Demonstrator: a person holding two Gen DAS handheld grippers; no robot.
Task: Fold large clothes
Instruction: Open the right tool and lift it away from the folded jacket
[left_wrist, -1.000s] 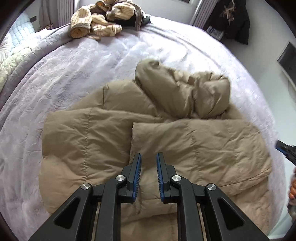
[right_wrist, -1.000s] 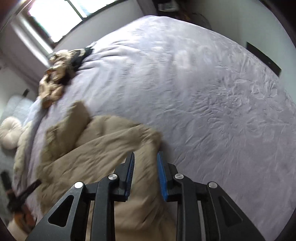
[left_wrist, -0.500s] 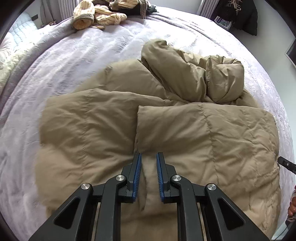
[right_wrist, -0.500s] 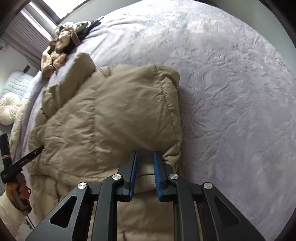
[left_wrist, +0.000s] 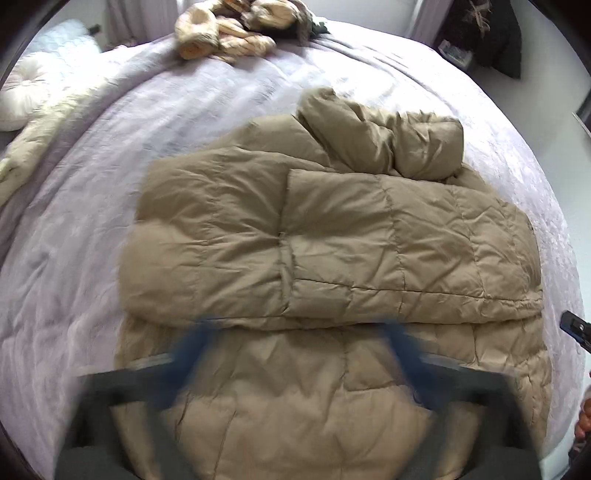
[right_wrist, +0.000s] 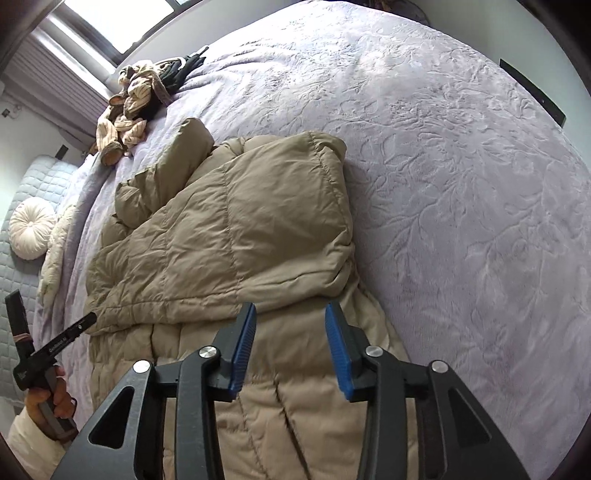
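Observation:
A tan quilted puffer jacket (left_wrist: 332, 240) lies on the lilac bedspread (left_wrist: 92, 258), its upper part folded down over its lower part, with bunched sleeves at the far end. It also shows in the right wrist view (right_wrist: 229, 236). My left gripper (left_wrist: 299, 354) is open wide and blurred, empty, just above the lower part near the fold edge. My right gripper (right_wrist: 290, 347) is open and empty above the jacket's right side, just short of the folded edge.
A heap of beige striped clothes (left_wrist: 229, 33) lies at the far end of the bed. A round white cushion (left_wrist: 22, 92) sits at the far left. Dark clothes (left_wrist: 495, 33) hang on the far right wall. The bedspread stretches wide to the right (right_wrist: 461, 203).
Both grippers were shut on the jacket's edge and have opened, letting it go. The folded-over part now lies flat. Both grippers have drawn back slightly.

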